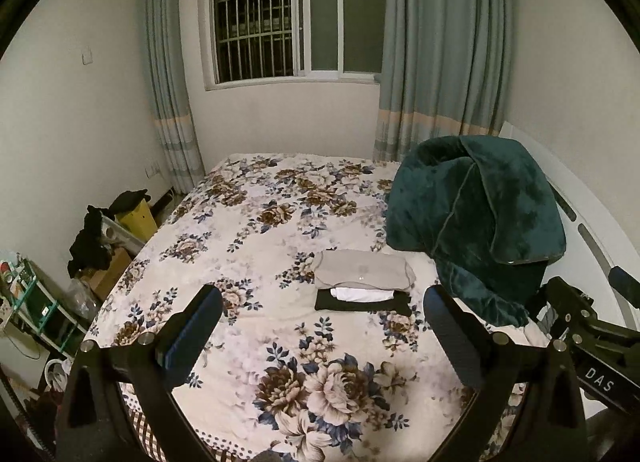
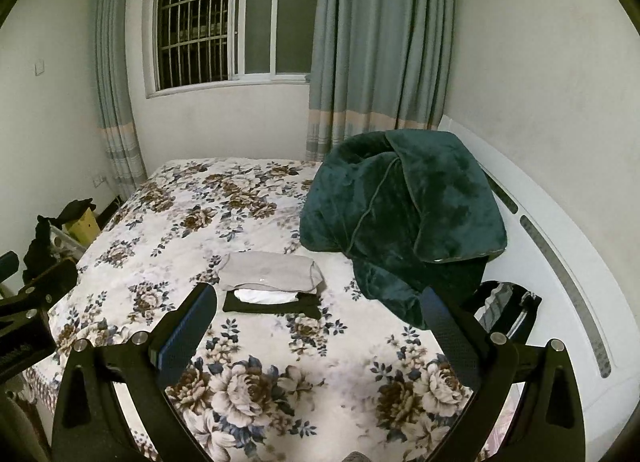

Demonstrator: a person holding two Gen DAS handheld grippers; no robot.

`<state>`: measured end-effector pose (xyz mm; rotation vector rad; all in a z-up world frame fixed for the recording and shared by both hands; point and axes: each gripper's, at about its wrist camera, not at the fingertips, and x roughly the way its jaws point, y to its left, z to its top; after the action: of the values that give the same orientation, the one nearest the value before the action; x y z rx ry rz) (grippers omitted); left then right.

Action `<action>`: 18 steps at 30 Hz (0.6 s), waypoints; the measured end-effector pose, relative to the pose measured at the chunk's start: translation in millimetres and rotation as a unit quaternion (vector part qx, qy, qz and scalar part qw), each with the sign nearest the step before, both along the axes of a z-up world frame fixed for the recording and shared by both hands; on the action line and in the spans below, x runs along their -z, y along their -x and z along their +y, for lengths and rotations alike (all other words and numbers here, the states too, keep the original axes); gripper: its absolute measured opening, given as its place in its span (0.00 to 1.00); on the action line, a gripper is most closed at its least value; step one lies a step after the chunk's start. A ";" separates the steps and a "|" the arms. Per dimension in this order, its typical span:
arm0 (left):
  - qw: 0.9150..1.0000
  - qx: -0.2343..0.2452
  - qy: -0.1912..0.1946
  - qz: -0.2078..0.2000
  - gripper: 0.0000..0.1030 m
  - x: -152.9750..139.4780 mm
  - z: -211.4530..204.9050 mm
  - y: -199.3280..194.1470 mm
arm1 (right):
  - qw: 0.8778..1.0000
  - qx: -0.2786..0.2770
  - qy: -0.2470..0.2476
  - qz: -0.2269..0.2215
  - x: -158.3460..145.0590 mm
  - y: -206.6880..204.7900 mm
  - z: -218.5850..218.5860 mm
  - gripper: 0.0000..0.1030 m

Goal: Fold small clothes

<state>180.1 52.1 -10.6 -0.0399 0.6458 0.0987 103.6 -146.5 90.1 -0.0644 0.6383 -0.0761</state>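
Note:
A small stack of folded clothes lies on the floral bed: a beige garment (image 1: pixel 362 270) on top, a white piece (image 1: pixel 362 294) under it and a black garment (image 1: pixel 362 304) at the bottom. The stack also shows in the right wrist view, with the beige garment (image 2: pixel 270 270) over the black one (image 2: pixel 272 307). My left gripper (image 1: pixel 322 302) is open and empty, held above the bed a little short of the stack. My right gripper (image 2: pixel 320 298) is open and empty, also above the bed near the stack. A striped grey garment (image 2: pixel 502 304) lies at the bed's right side.
A dark green plush blanket (image 1: pixel 476 218) is heaped on the right of the bed (image 1: pixel 248 230), beside the white curved headboard (image 2: pixel 560 262). Boxes, black clothes (image 1: pixel 90 240) and a shelf (image 1: pixel 36 302) crowd the floor on the left. Window and curtains stand behind.

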 end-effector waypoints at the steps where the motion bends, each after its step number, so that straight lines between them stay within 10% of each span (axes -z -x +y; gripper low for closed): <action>1: 1.000 0.000 0.001 0.000 1.00 -0.3 -0.6 -0.6 | 1.000 0.000 -0.001 -0.001 0.9 -0.5 -1.5 1.00; 18: 1.000 -0.002 0.001 0.004 1.00 -1.7 -1.3 9.1 | 1.000 -0.006 -0.003 -0.001 0.2 -1.6 -5.9 1.00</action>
<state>171.0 50.7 -8.9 -0.0420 0.6538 0.1025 105.2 -152.4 89.9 -0.0623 0.6351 -0.0621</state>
